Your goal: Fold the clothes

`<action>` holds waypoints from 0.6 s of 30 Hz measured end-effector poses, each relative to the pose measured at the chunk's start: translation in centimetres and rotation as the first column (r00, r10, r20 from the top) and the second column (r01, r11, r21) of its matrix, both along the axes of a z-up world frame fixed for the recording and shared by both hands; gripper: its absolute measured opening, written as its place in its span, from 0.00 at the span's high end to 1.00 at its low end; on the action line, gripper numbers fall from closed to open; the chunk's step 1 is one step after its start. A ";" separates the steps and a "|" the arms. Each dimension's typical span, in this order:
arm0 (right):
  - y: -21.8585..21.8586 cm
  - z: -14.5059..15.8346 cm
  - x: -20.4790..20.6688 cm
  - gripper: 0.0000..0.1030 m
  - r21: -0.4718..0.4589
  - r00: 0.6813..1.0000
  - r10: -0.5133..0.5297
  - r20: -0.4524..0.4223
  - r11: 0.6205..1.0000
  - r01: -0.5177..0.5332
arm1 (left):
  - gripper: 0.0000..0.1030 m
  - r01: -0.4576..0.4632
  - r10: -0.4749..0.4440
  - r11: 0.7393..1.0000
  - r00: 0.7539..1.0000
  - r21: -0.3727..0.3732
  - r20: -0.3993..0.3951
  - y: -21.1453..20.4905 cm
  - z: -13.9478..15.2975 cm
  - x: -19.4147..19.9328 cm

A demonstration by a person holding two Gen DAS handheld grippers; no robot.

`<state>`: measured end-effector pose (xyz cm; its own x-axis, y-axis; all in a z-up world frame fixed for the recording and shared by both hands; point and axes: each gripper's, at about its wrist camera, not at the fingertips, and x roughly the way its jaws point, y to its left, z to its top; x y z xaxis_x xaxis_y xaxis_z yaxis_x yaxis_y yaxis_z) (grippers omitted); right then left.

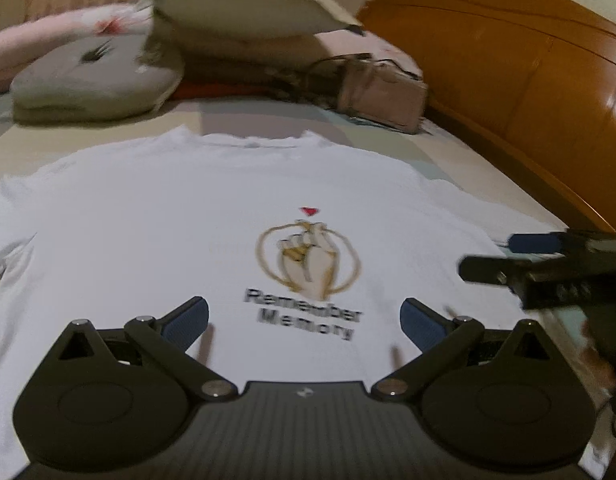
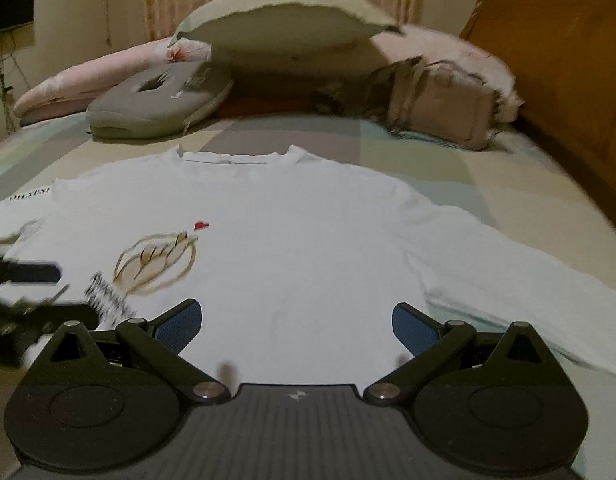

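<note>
A white long-sleeved shirt (image 1: 155,232) lies flat on the bed, face up, collar away from me, with a hand print and the words "Remember Memory" (image 1: 308,316). It also shows in the right wrist view (image 2: 299,240), its right sleeve (image 2: 508,276) stretched out to the right. My left gripper (image 1: 303,320) is open and empty, just above the shirt's lower front. My right gripper (image 2: 295,324) is open and empty over the shirt's lower middle. Each gripper shows in the other's view: the right one (image 1: 548,268), the left one (image 2: 31,280).
Pillows (image 2: 283,24), a grey cushion (image 2: 159,104) and a beige bag (image 2: 440,108) lie at the far end of the bed. A wooden headboard (image 1: 528,80) runs along the right side. The checked bedsheet (image 2: 468,168) shows around the shirt.
</note>
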<state>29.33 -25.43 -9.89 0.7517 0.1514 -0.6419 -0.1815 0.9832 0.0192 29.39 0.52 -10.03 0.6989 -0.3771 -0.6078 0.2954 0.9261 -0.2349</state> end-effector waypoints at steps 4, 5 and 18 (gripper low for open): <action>0.3 -2.0 3.9 0.00 0.011 0.996 0.040 -0.075 0.999 -0.039 | 0.01 -0.027 0.027 1.000 0.999 0.000 -0.021 0.5 -0.3 0.7; 0.2 -2.4 4.5 0.00 0.011 0.995 0.048 -0.086 0.999 -0.047 | 0.01 -0.028 0.028 1.000 0.999 0.007 -0.021 0.4 -0.4 0.7; -1.1 -1.5 -4.5 0.00 -0.069 0.992 0.042 -0.122 0.996 -0.050 | 0.01 -0.006 0.005 0.998 1.000 0.056 0.025 -1.0 0.0 0.0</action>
<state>24.80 -26.56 -11.39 0.6616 0.1345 -0.7377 -0.2273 0.9735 -0.0264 29.40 -0.50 -10.01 0.7160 -0.3392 -0.6101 0.2956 0.9391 -0.1751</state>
